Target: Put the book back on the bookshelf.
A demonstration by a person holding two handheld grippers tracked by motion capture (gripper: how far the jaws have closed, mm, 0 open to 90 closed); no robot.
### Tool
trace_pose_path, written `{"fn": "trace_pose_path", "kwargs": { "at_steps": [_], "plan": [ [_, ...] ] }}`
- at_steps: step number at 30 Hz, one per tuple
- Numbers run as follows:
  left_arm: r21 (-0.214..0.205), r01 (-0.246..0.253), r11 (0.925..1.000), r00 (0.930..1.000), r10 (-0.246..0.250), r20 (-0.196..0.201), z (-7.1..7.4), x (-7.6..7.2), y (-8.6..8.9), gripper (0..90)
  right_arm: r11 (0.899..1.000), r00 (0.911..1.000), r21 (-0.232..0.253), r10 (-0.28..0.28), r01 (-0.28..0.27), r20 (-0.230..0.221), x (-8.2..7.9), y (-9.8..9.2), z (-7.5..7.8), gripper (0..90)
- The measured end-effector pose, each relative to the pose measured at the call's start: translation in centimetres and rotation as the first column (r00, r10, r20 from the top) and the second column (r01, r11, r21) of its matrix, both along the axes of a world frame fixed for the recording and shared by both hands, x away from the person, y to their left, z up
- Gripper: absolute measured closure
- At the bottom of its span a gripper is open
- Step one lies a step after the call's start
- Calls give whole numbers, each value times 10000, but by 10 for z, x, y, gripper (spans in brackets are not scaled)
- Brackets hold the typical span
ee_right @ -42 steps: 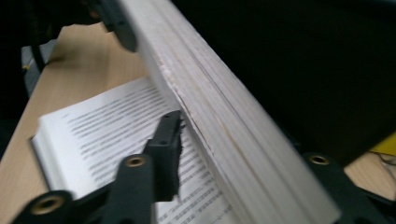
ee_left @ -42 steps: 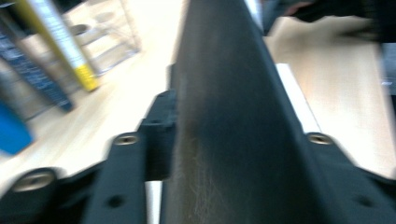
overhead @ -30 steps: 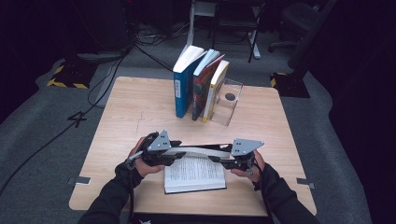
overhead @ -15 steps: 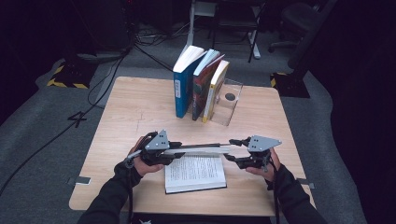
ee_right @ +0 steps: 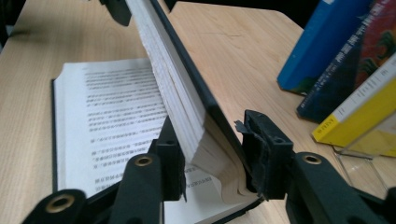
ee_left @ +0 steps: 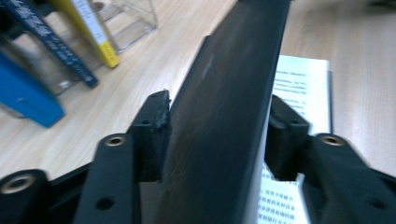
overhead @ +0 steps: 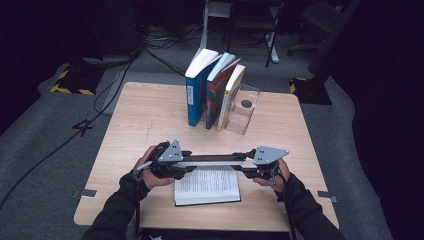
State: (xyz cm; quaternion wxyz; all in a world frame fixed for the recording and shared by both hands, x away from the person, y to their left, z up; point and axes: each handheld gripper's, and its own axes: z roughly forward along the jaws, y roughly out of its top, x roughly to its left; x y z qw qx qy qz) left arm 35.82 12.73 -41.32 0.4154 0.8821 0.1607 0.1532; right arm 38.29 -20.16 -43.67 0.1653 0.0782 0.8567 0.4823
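Observation:
An open book [overhead: 207, 186] lies near the table's front edge, its far half [overhead: 215, 160] raised on edge. My left gripper [overhead: 186, 164] is at the raised half's left end. Its jaws have just been opening, so the black cover [ee_left: 224, 107] stands between the pads without being pressed. My right gripper [overhead: 246, 168] is at the right end. Its jaws have just been closing. They are now shut on the raised stack of pages [ee_right: 182, 107] and its cover, with printed pages lying flat below.
Behind the open book a blue book [overhead: 197, 90], a dark patterned book [overhead: 220, 95] and a yellow book [overhead: 232, 97] stand upright against a clear plastic bookend [overhead: 246, 107]. Bare wooden table [overhead: 145, 120] lies to the left and right.
Half a second ago the right gripper sat slightly further right, off the book's end. It has come back in against the raised half. The left hand has stayed put.

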Motion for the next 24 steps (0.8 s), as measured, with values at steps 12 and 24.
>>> {"fn": "trace_pose_path", "kwargs": {
  "at_steps": [12, 24],
  "plan": [
    [818, -972, 9919, 9934, 917, 686, 16, -21, -22, 367, 9987, 9996, -513, 46, -32, 271, -10, 19, 2, 628],
    [1970, -285, 9800, 9980, 167, 612, 7, -22, -36, 592, 9968, 9992, -800, 68, -35, 404, -11, 26, 0, 591]
  ]
}}
